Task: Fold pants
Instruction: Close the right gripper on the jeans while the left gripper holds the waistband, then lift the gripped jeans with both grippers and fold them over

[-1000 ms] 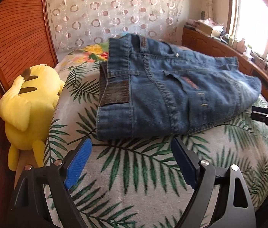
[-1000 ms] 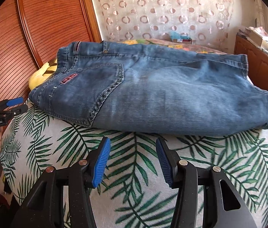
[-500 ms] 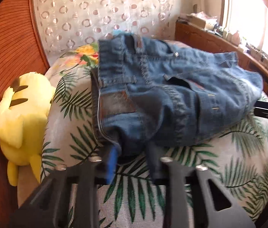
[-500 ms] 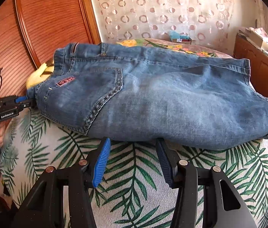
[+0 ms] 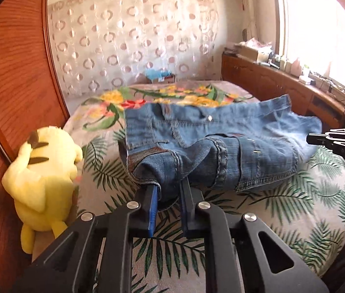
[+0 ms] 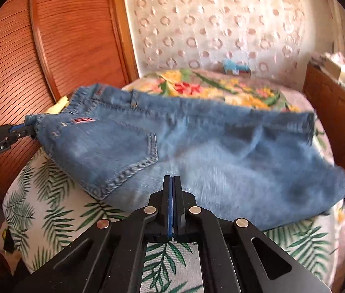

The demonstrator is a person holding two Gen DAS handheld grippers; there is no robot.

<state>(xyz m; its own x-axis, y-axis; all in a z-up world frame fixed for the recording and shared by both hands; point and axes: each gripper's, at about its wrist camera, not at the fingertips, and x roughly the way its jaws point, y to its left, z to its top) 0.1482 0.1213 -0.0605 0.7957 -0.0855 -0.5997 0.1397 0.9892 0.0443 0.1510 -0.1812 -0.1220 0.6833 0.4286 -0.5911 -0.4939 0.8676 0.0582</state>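
One pair of jeans (image 5: 221, 144), two hand-held grippers, seemingly both clamping denim.

Faded denim pants (image 5: 233, 146) – cloth bedspread (image 5: 196, 244), plush toy (image 5: 42, 175), glossy ribbed wood headboard (image 5: 8, 73).

White letters "GenRobot.AI" can be read on the black left gripper (image 6: 27, 129), at the left edge of the right wrist view. "D A S" is seen on the black right gripper (image 5: 310, 138), far right in the left wrist view. The red patch (image 6: 82, 120) on the jeans (image 6: 196, 151) is too blurred to be read.
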